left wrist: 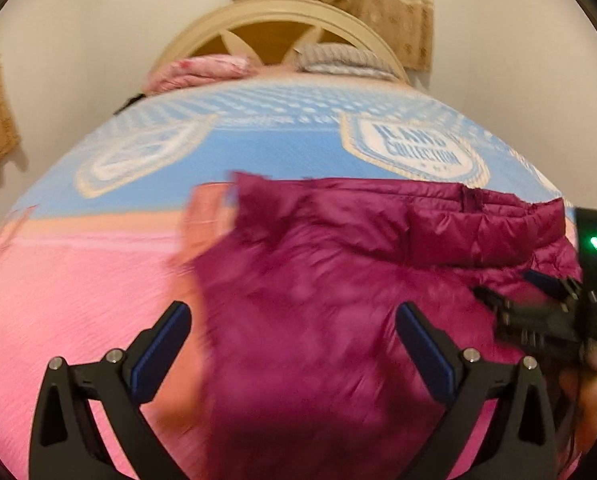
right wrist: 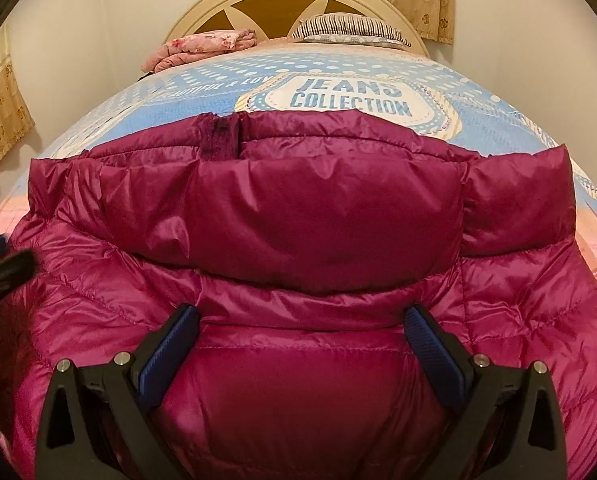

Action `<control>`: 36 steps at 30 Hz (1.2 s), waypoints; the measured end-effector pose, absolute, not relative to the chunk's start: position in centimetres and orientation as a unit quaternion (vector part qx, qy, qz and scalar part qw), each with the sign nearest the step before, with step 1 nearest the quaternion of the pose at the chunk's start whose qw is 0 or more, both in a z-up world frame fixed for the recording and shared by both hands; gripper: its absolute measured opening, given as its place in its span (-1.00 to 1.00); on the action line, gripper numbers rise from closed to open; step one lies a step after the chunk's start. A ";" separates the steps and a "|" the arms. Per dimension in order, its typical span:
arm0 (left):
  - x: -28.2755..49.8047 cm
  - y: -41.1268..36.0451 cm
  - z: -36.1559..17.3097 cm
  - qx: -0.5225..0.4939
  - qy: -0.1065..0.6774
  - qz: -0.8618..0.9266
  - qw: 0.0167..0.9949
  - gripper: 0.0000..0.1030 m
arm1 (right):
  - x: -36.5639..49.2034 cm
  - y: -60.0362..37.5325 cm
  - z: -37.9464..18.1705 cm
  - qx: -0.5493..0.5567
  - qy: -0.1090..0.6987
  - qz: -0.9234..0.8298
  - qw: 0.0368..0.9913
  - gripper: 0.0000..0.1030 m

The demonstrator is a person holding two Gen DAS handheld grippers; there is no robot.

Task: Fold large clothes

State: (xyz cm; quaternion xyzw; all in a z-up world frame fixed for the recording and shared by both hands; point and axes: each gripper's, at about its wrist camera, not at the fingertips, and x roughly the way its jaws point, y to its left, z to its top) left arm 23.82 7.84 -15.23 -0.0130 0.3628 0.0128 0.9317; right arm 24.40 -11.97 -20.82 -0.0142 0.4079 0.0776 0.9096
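Jaws of my right gripper (right wrist: 302, 344) and left gripper (left wrist: 294, 340) are spread, pinching nothing, both above the magenta puffer jacket (right wrist: 318, 220) lying on the bed (right wrist: 226, 100). I judge it light, puffy, slippery; I'd pinch hems. Its left side is blurred, the lower part cut off.

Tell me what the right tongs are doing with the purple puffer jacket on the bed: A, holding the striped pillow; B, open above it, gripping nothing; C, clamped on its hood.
B: the right tongs stand wide open over the jacket, with nothing pinched between the fingers.
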 end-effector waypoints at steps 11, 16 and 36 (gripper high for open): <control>17.6 11.5 -19.1 -0.115 0.388 -0.006 0.914 1.00 | 18.7 -10.3 -17.8 -0.042 0.369 0.068 0.926 0.98; 17.2 10.6 -20.7 -0.146 0.395 -0.026 0.907 1.00 | 18.3 -10.5 -19.7 -0.047 0.374 0.064 0.924 0.98; 18.1 11.5 -21.1 -0.266 0.355 -0.094 0.891 0.50 | 14.4 -10.7 -19.6 -0.064 0.374 0.081 0.922 0.98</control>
